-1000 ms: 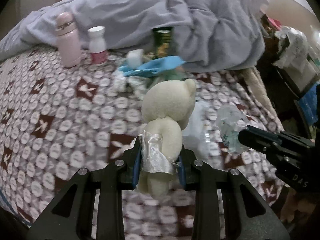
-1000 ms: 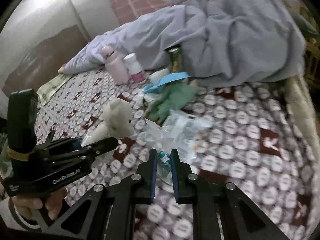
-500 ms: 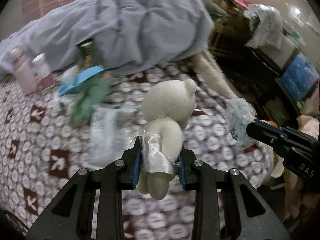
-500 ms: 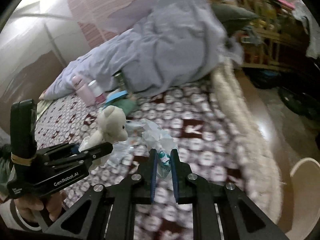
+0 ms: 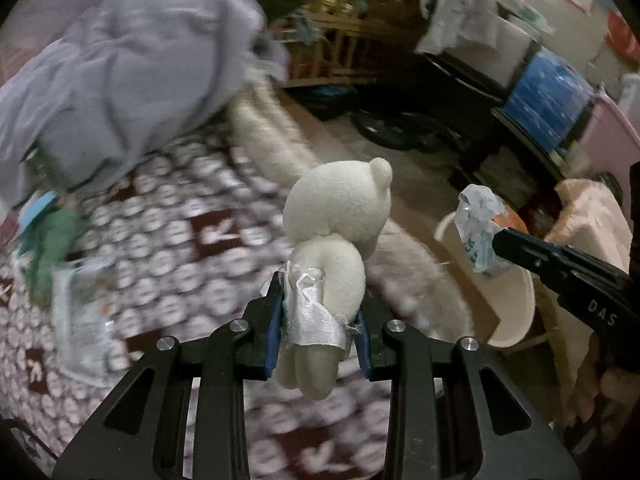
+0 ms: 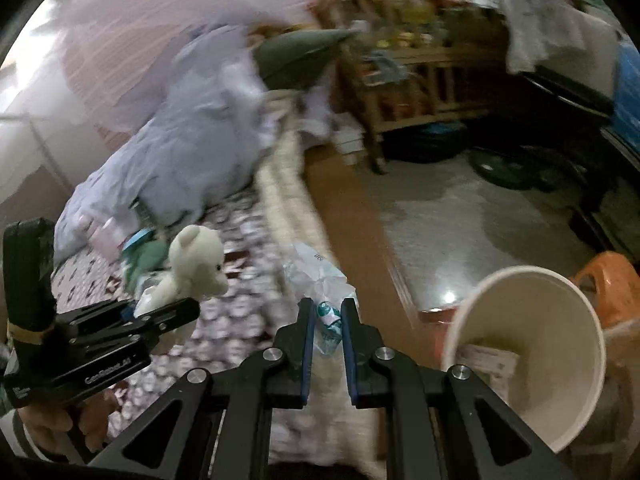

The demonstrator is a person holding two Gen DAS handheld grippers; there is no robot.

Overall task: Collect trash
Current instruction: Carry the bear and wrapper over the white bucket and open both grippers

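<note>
carry-off step: right gripper (image 6: 324, 320) pinching crumpled plastic wrapper (image 6: 320, 280), left gripper (image 5: 318, 330) clamping teddy bear (image 5: 338, 216), next release over bin (image 6: 524, 356) lower right.

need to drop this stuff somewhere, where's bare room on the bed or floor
Free: the patterned bedspread between the grey duvet and the fluffy bed edge; the floor beyond the cream bin. Crowded: the bedspread's left edge and the wooden rack.

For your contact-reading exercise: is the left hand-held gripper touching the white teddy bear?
Touching. The left wrist view shows the left hand-held gripper with its blue pads pressed on both sides of the white teddy bear, at its silver-wrapped body.
</note>
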